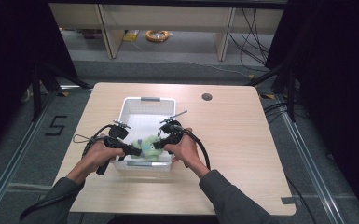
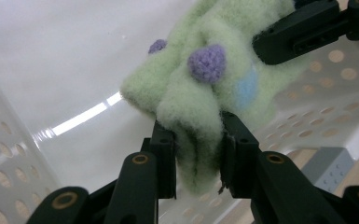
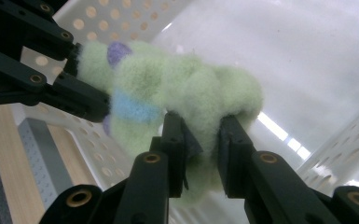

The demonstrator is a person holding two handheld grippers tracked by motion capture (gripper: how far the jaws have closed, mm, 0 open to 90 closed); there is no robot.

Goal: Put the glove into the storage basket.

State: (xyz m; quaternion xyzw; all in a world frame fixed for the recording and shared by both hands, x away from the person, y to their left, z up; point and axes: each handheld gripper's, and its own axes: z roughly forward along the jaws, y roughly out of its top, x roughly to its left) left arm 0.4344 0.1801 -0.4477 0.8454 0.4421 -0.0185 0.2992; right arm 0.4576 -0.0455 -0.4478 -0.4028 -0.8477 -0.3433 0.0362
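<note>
Two grippers, left [image 1: 131, 150] and right [image 1: 164, 143], each clamp an end of the green sock [image 1: 148, 147], stretched crosswise between them above the basket's [image 1: 129, 108] near wall.

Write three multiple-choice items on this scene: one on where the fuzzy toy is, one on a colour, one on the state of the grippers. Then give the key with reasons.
1. Where is the green plush toy?
A. on the floor
B. over the white basket, at its near end
C. beside the round hole in the table

2. What colour are the round bumps on the toy?
A. purple
B. red
C. black

3. How do the left gripper and the right gripper stand?
A. both open, apart from the toy
B. one shut on the toy, one open
C. both shut on the toy

Key: B, the high view shows it above the basket's near end; A, the left gripper view shows purple bumps; C, each gripper view shows the jaws pinching green fuzz.
</note>
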